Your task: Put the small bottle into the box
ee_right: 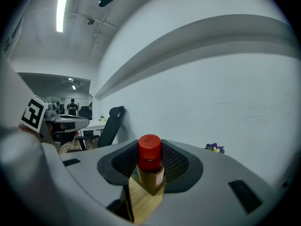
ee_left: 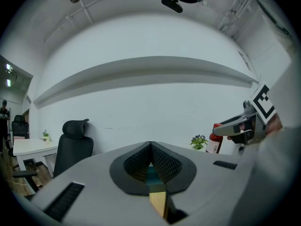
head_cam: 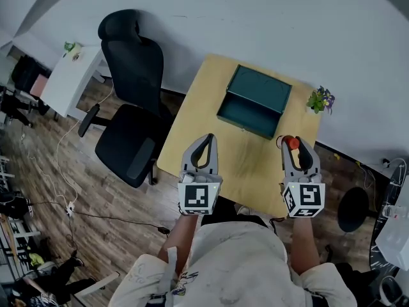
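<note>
Over the near edge of the table, toward its right corner, the right gripper clamps the small bottle by its body. The red cap stands upright above the pads, probably so the bottle can be lowered in without tipping. Toward the near left corner the left gripper hovers with its jaws together on nothing, seemingly spare. Toward the far edge, the green box lies with its lid raised, ready to receive. A small plant stands at the far right corner.

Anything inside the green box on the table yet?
No. The open box shows only its dark bare inside in the head view; its near wall may hide a strip of floor. The small bottle sits clamped in the right gripper.
</note>
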